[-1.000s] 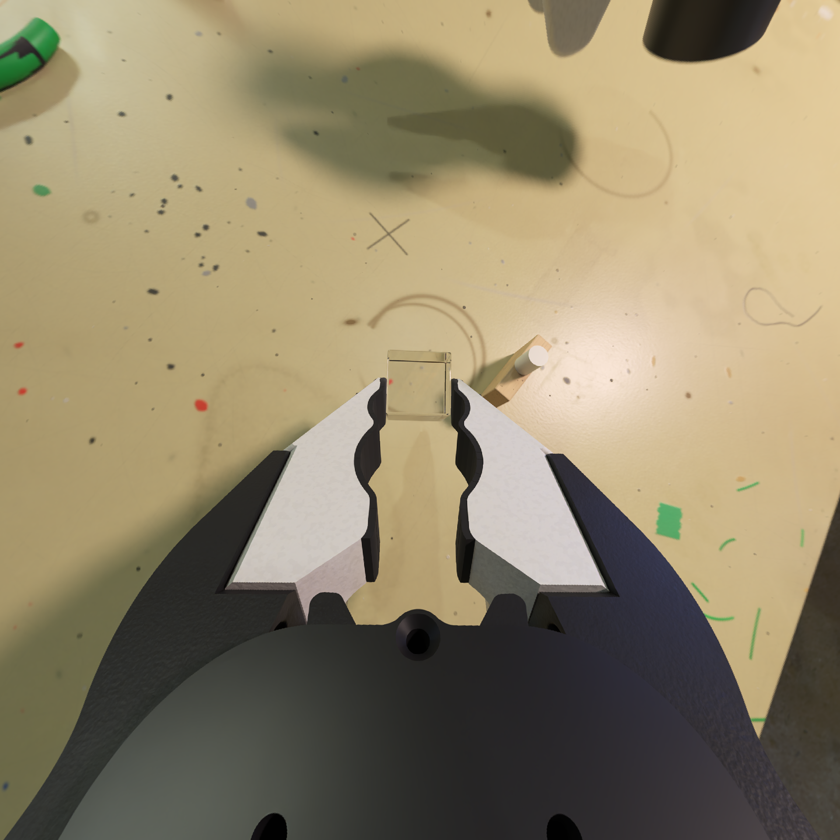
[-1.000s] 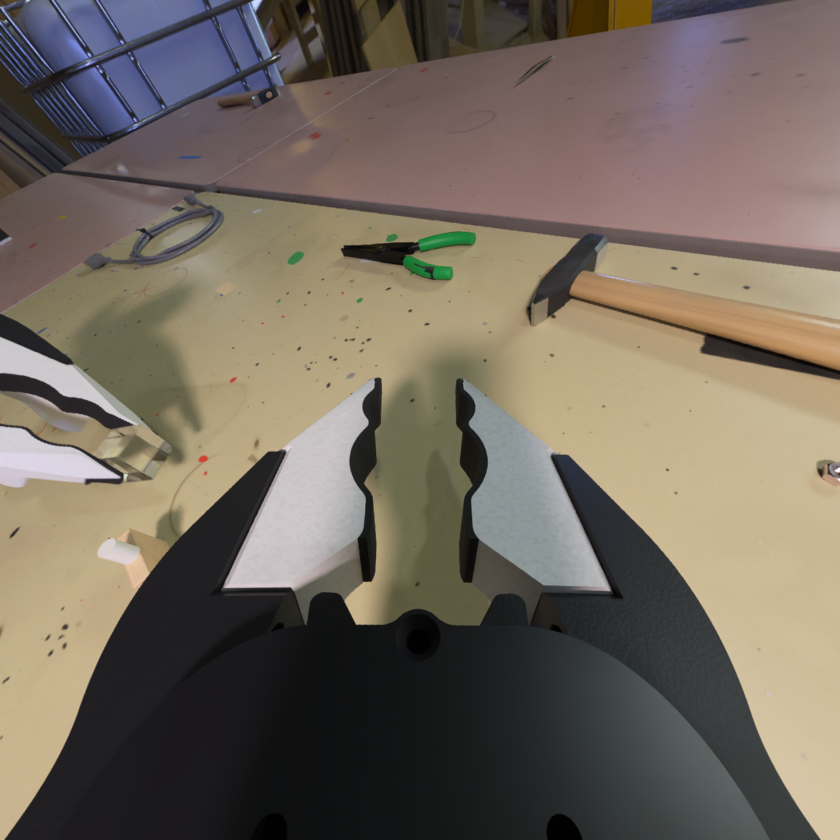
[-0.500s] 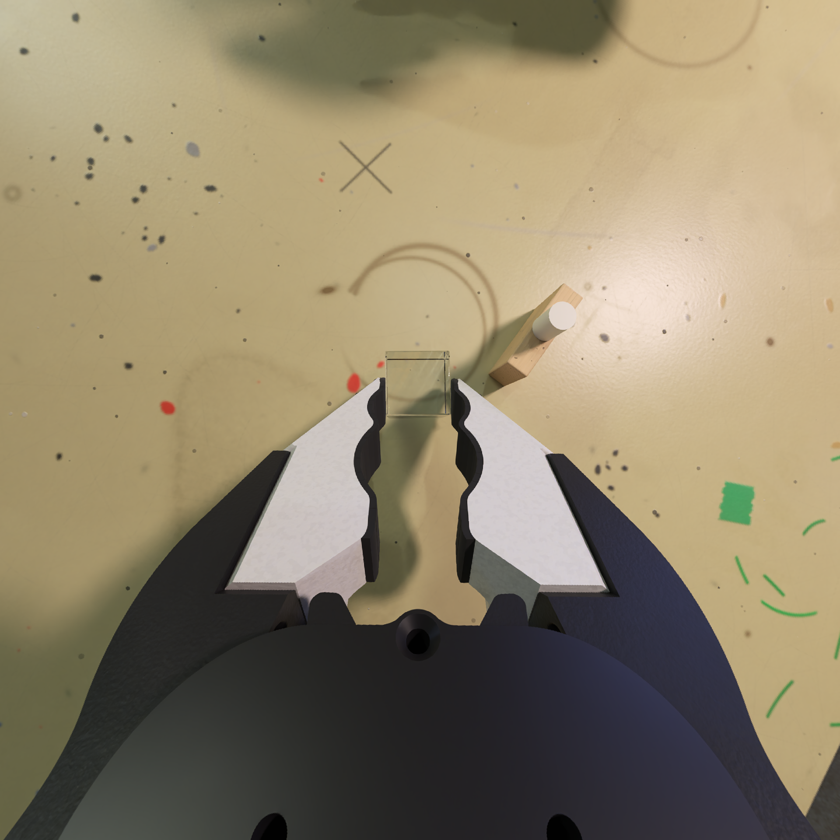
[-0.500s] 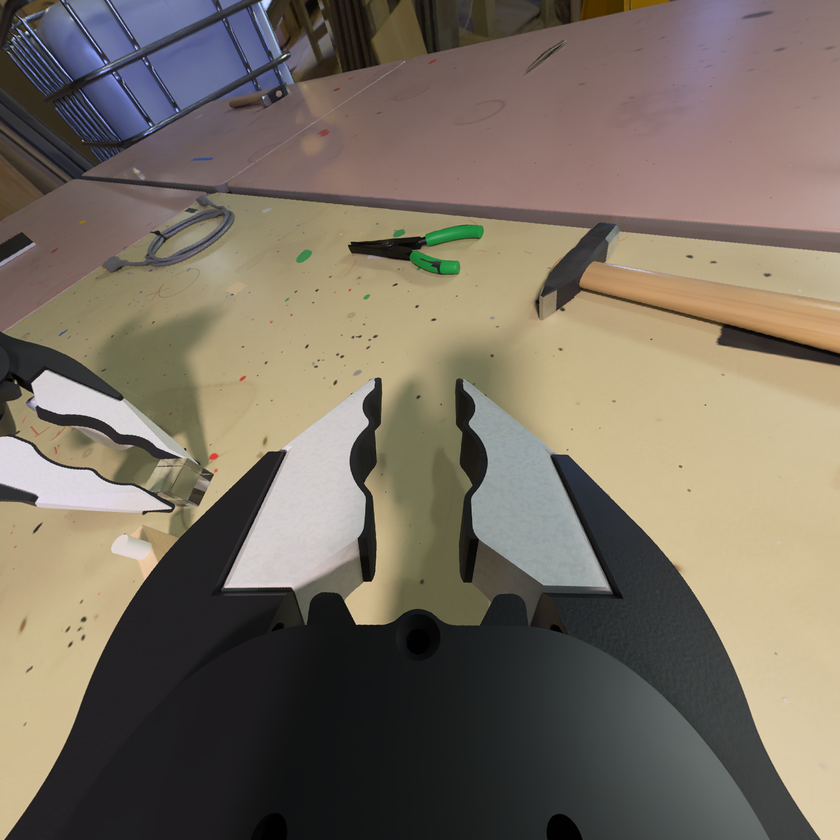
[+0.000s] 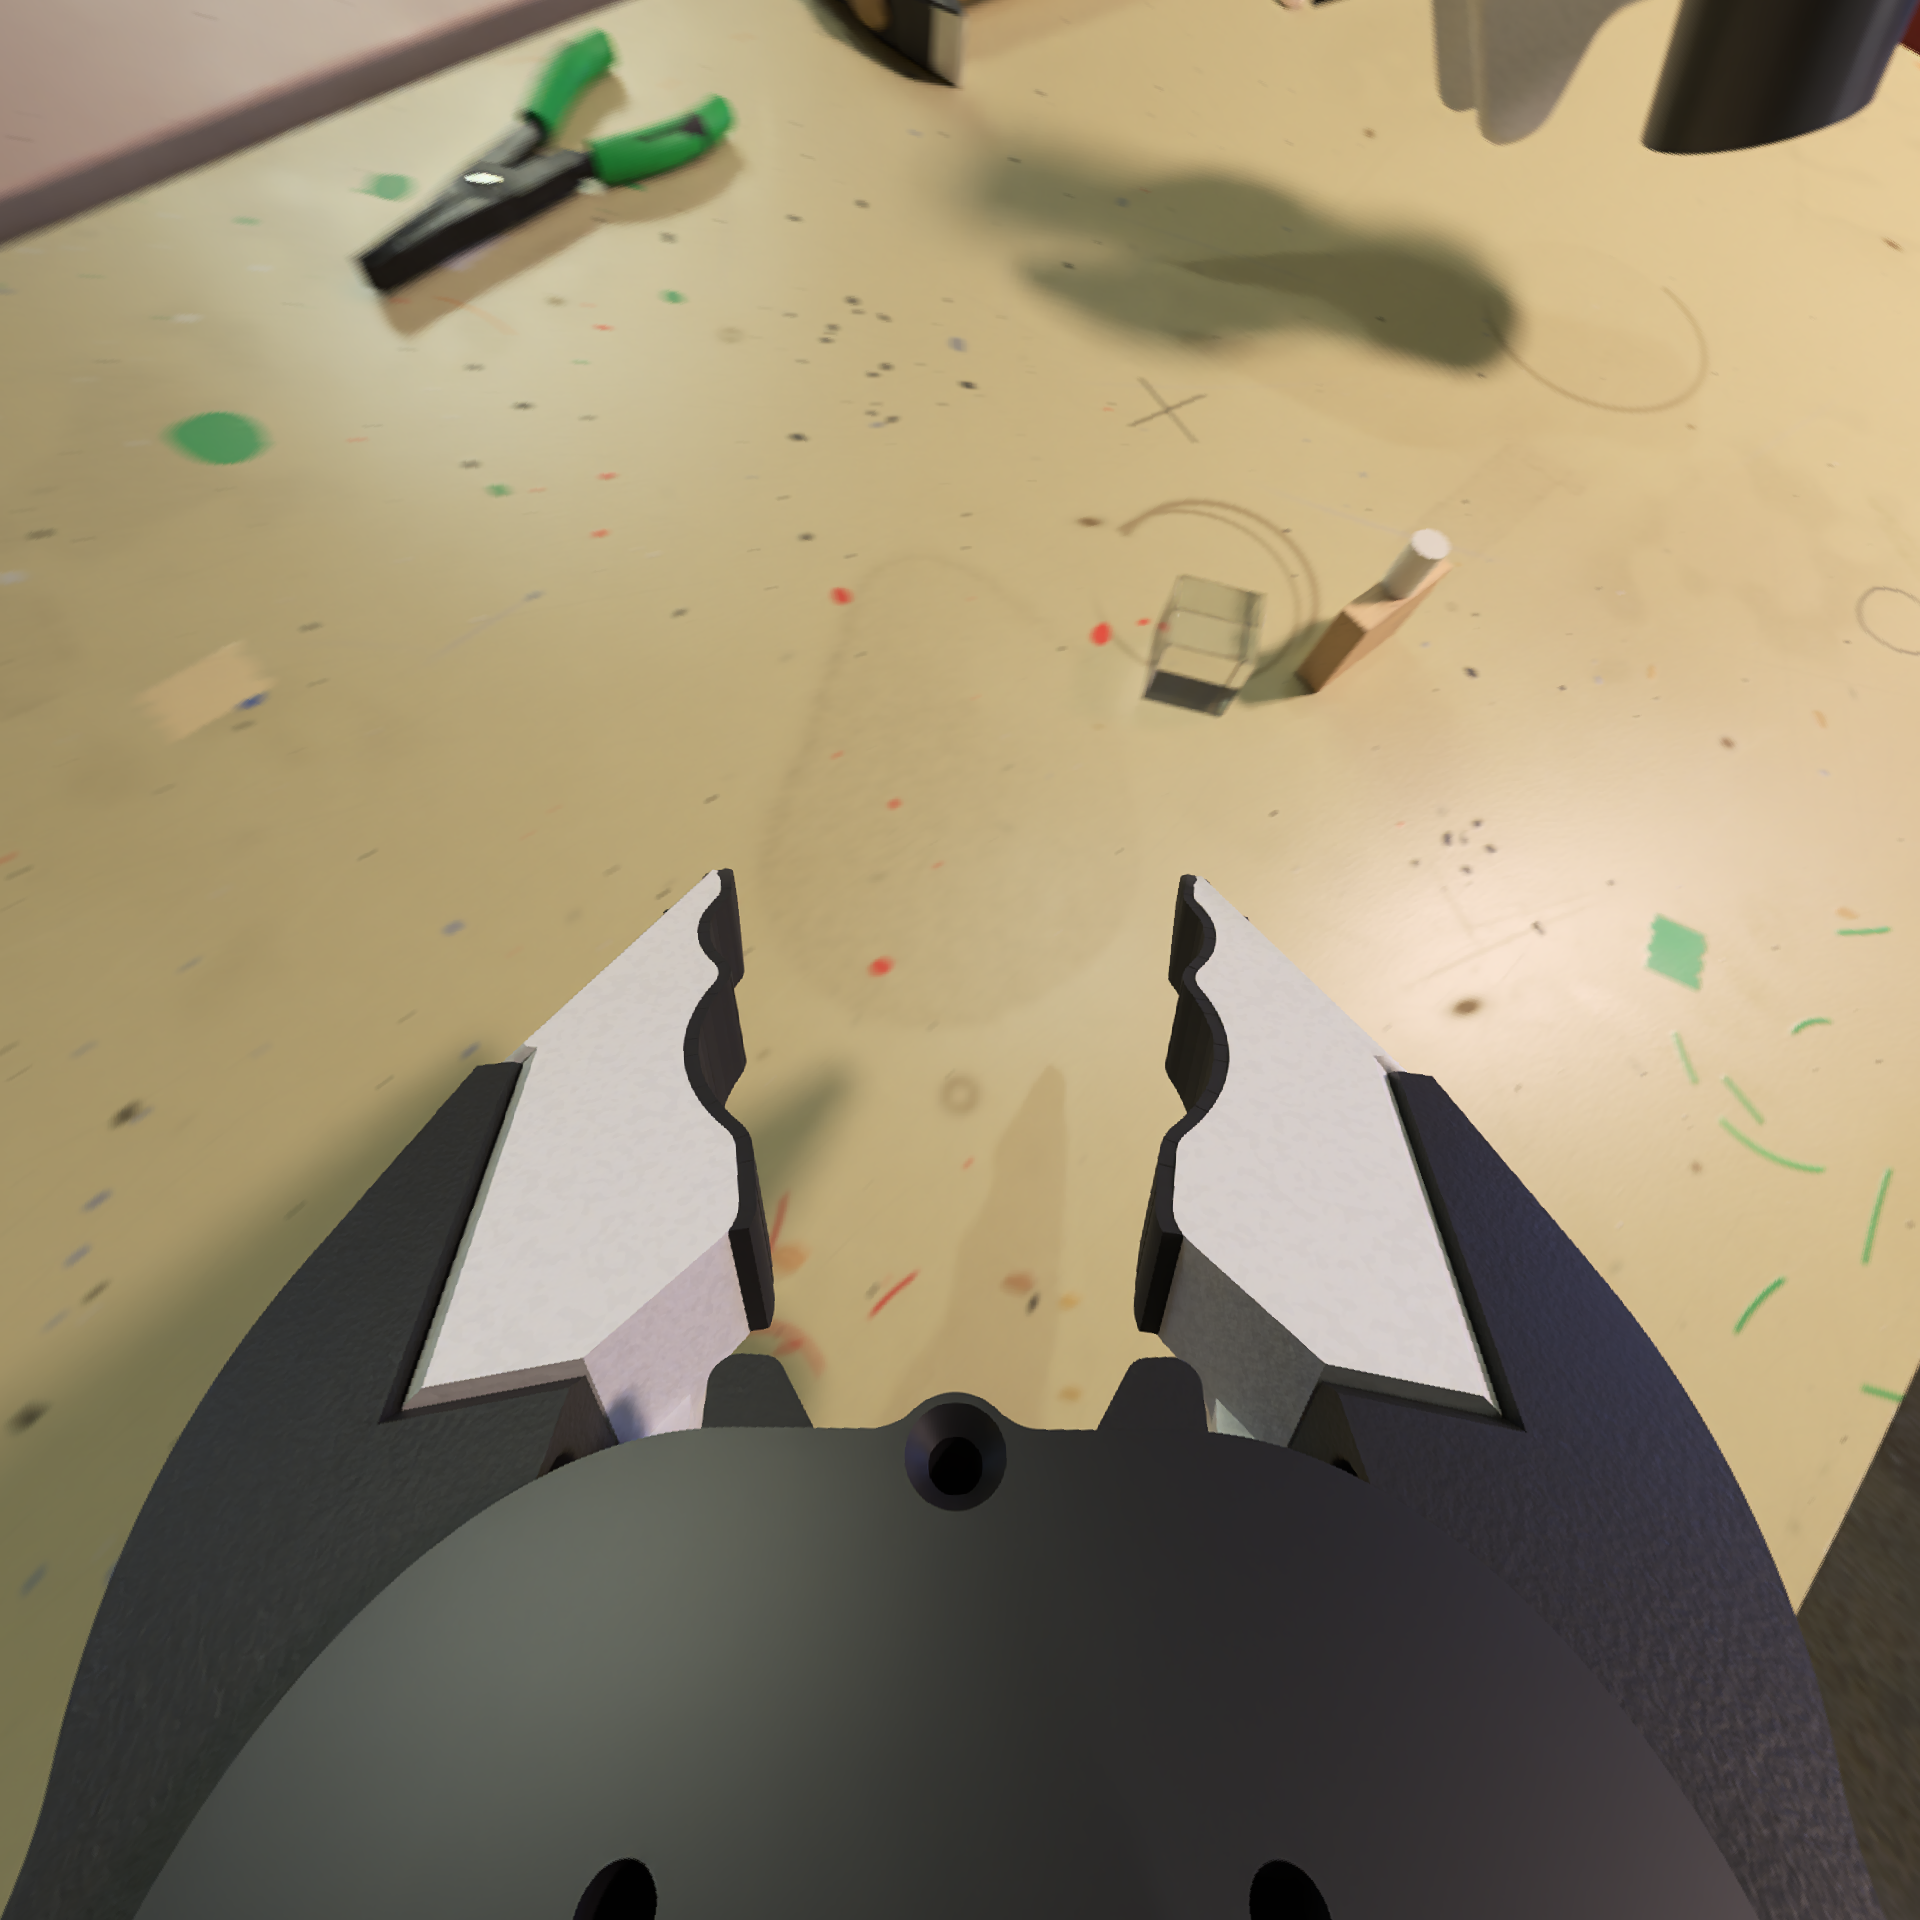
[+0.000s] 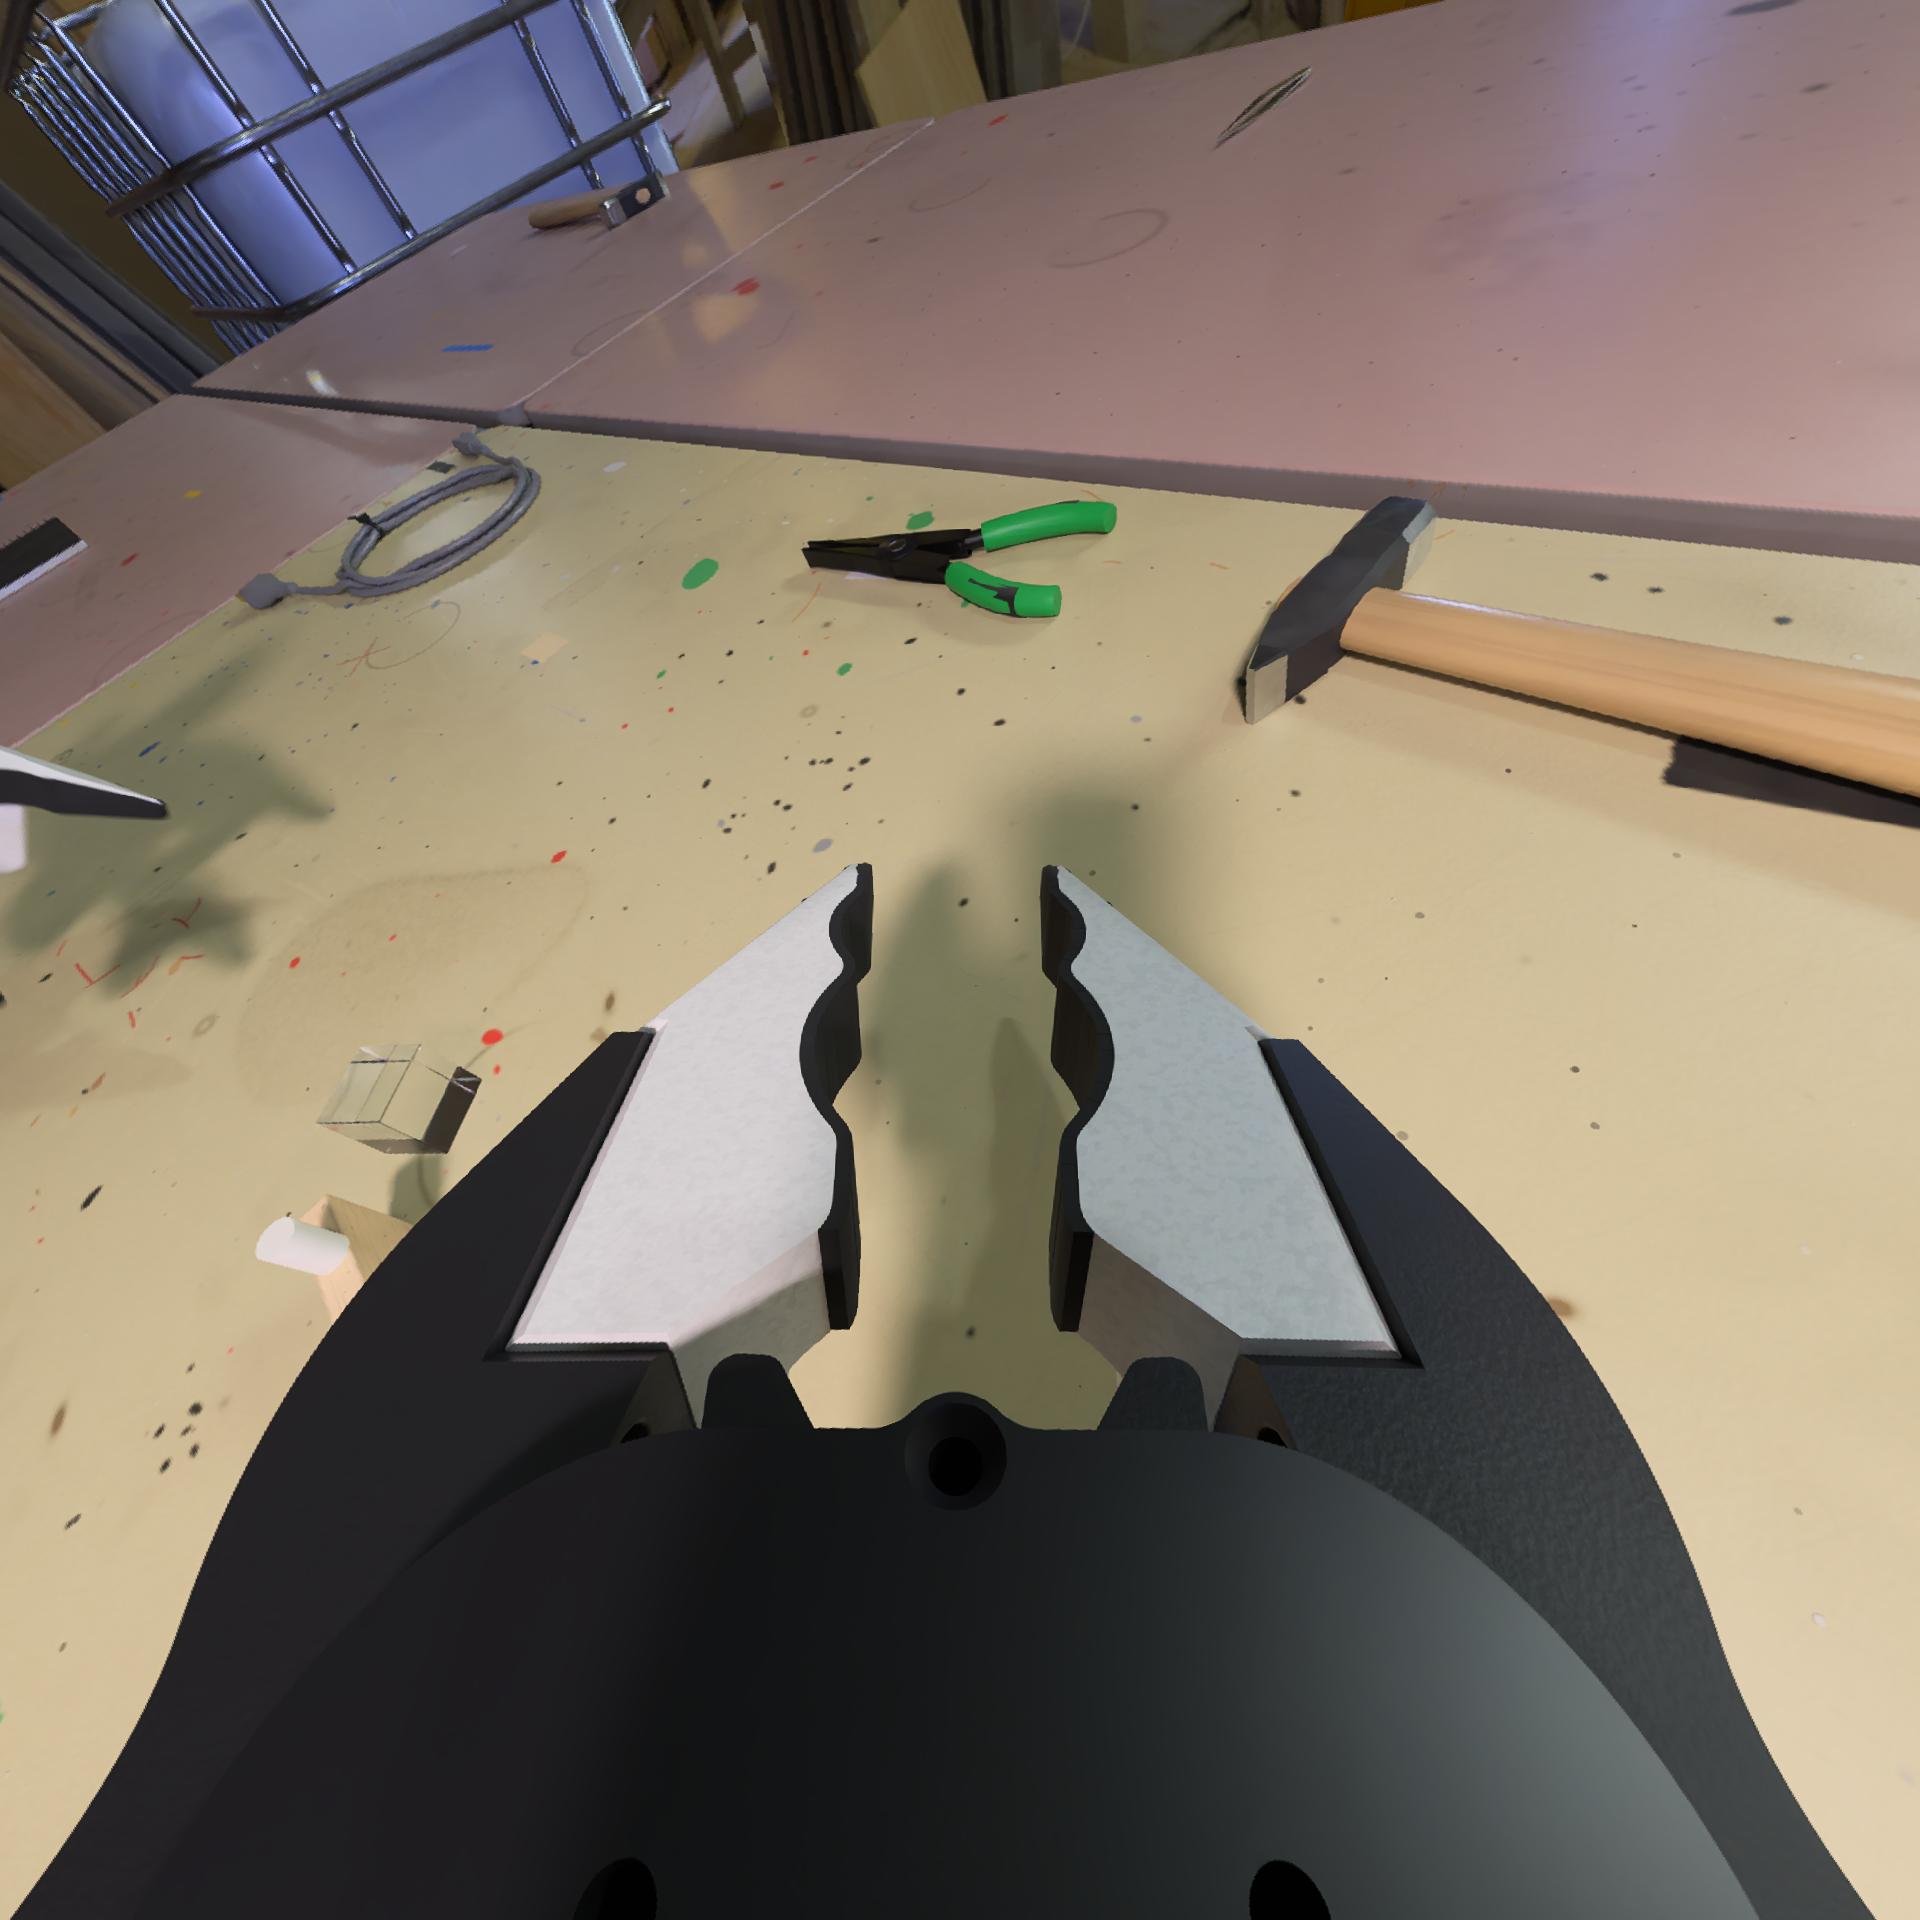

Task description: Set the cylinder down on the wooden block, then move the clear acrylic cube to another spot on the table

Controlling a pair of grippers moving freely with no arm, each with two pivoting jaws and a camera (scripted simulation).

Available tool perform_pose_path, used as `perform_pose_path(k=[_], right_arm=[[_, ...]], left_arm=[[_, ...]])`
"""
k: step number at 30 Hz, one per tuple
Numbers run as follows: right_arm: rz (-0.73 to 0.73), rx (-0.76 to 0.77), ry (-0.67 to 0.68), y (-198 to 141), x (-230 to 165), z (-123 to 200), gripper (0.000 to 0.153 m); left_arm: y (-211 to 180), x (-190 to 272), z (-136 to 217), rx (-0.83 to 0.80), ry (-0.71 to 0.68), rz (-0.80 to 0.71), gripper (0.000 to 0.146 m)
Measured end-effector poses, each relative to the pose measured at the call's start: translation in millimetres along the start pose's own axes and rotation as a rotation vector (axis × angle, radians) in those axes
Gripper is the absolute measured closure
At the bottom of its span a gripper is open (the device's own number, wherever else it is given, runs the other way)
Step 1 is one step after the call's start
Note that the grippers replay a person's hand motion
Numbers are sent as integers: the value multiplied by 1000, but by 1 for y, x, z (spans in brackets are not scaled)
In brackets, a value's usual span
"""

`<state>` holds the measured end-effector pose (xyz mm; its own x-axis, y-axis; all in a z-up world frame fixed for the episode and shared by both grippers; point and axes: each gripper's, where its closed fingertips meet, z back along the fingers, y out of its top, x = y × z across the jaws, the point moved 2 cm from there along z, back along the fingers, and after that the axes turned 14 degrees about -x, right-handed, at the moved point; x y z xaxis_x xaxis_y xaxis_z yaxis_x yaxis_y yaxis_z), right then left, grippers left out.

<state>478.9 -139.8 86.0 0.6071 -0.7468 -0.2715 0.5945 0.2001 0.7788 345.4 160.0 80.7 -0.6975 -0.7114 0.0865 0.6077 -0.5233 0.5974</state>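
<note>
The left gripper (image 5: 954, 883) hangs tilted down over the table (image 5: 416, 831), its jaws spread wide with nothing between them. The clear acrylic cube (image 5: 1205, 644) rests on the table well ahead of the fingertips and a little right of the gap. Just right of the cube lies the wooden block (image 5: 1361, 634), the white cylinder (image 5: 1415, 561) standing on its far end. The right gripper (image 6: 956, 883) is pitched shallowly forward, jaws parted and empty; cube (image 6: 400, 1096) and block (image 6: 353, 1242) sit left of its left finger.
</note>
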Motion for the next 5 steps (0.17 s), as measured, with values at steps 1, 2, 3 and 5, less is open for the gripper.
perform_pose_path(k=[1,2,3,5], right_arm=[[1,-1,-3,0,0,0,120],[2,-1,-5,0,1,0,121],[1,-1,-8,1,1,0,121],[7,13,-20,3,3,2,121]], left_arm=[[-5,-8,9,16,18,9,62],[-9,-14,16,37,28,21,62],[-11,-19,21,59,35,33,62],[-12,-27,26,89,53,55,59]])
